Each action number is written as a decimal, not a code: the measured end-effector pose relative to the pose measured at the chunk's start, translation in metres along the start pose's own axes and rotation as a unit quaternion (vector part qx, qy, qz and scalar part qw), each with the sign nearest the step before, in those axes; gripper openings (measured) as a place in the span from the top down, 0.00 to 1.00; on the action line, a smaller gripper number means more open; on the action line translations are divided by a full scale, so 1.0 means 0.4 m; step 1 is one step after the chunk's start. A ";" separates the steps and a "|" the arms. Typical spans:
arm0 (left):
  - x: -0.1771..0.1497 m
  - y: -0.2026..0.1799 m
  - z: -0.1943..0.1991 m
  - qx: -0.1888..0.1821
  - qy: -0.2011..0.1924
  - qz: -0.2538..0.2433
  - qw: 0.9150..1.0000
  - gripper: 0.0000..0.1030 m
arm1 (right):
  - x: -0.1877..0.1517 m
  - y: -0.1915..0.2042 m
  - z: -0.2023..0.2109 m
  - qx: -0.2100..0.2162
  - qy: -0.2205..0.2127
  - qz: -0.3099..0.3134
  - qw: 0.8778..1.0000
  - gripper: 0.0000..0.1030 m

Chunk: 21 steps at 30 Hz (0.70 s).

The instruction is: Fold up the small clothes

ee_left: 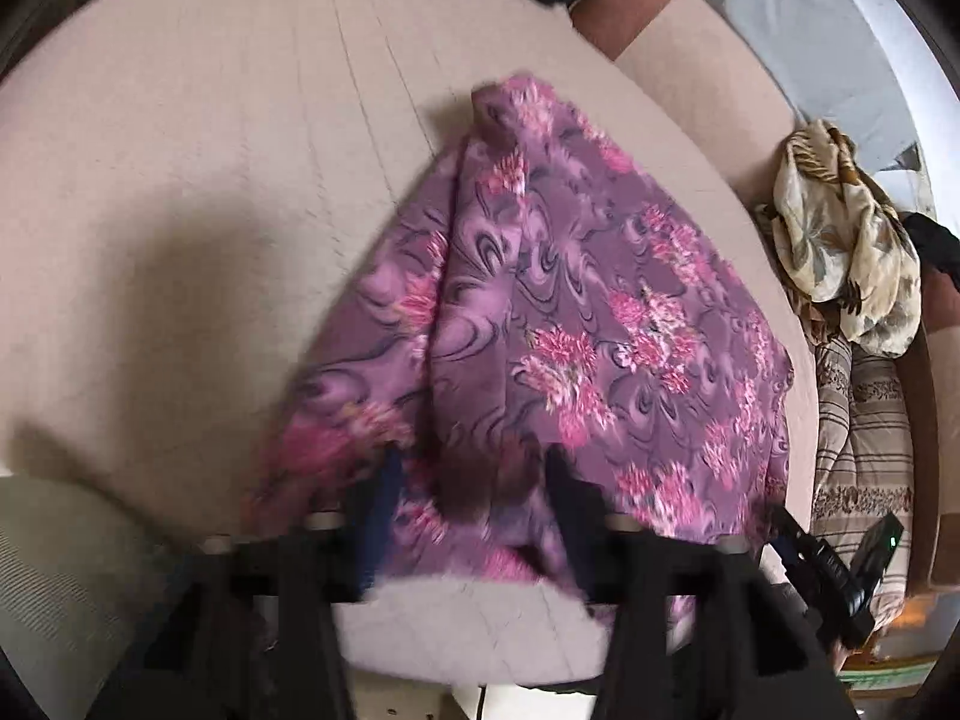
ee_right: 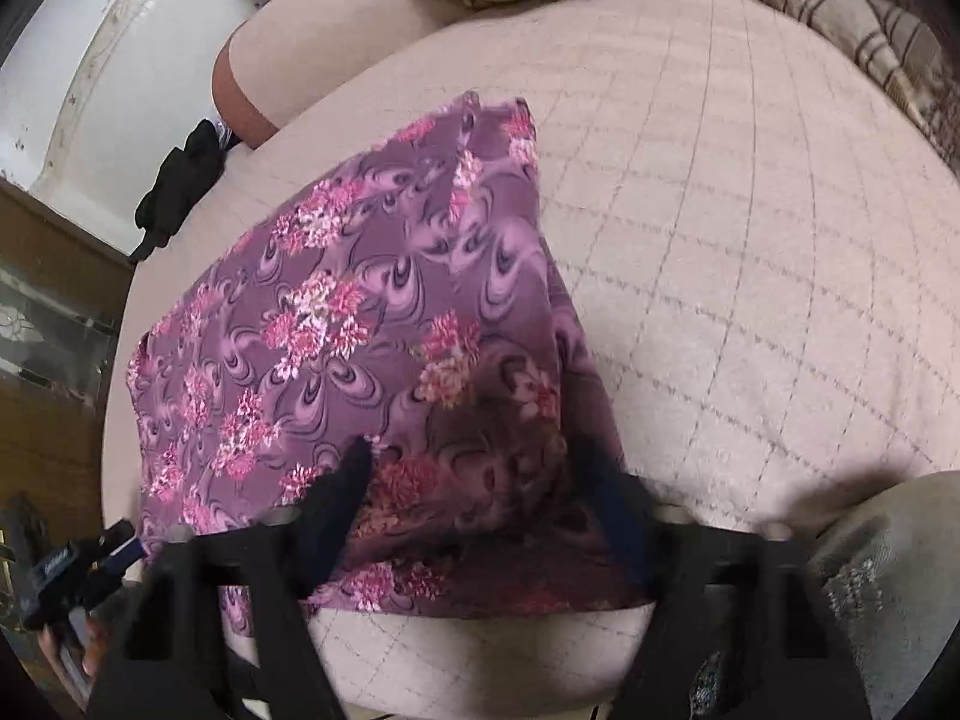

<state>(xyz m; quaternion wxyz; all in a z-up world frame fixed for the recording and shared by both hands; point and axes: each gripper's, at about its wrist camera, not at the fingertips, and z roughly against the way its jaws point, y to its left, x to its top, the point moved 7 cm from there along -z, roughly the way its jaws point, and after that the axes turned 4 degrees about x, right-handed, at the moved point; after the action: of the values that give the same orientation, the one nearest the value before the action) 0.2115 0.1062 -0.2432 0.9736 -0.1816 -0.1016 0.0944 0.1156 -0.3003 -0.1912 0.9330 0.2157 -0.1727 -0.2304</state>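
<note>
A purple garment with pink flowers (ee_left: 588,312) (ee_right: 336,324) lies folded on a pale pink quilted surface (ee_left: 192,180) (ee_right: 750,210), near its front edge. My left gripper (ee_left: 474,471) hangs over the garment's near left corner. Its fingers (ee_left: 384,480) are blurred and stand apart, with cloth lying loose between them. My right gripper (ee_right: 477,459) is above the near right corner, its fingers (ee_right: 354,474) spread wide and the cloth flat below, not pinched. Each view shows the other gripper at its lower edge.
A crumpled cream floral cloth (ee_left: 840,240) and a brown striped blanket (ee_left: 858,420) lie at the right end of the surface. A black item (ee_right: 180,180) rests at the far left edge. A person's grey-clad knee (ee_right: 888,588) is by the front edge.
</note>
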 end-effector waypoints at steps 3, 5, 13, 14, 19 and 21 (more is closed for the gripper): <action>-0.004 -0.025 -0.016 0.016 -0.008 -0.008 1.000 0.90 | -0.015 -0.020 -0.004 -0.005 0.019 -0.005 1.000 0.83; -0.001 -0.035 0.012 0.004 -0.025 -0.015 1.000 0.95 | -0.022 -0.035 -0.013 -0.011 0.031 -0.013 0.999 0.91; 0.036 -0.013 0.078 -0.027 -0.053 -0.015 0.998 0.95 | -0.032 -0.019 0.025 -0.021 0.015 0.018 1.000 0.94; 0.032 -0.006 0.050 0.006 -0.042 -0.022 0.999 0.95 | -0.034 -0.023 0.010 -0.033 0.025 0.022 0.999 0.94; 0.046 -0.042 0.092 0.034 -0.111 -0.040 0.992 0.95 | -0.021 -0.005 0.060 -0.021 -0.012 0.031 0.999 0.94; 0.046 -0.031 0.055 0.072 -0.094 -0.047 0.992 0.95 | -0.026 -0.004 0.051 -0.024 -0.004 0.042 0.999 0.93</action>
<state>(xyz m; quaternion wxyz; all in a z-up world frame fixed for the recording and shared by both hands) 0.2259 0.1063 -0.2155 0.9735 -0.0965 -0.1944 0.0728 0.0978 -0.3031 -0.1771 0.9461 0.1852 -0.1800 -0.1955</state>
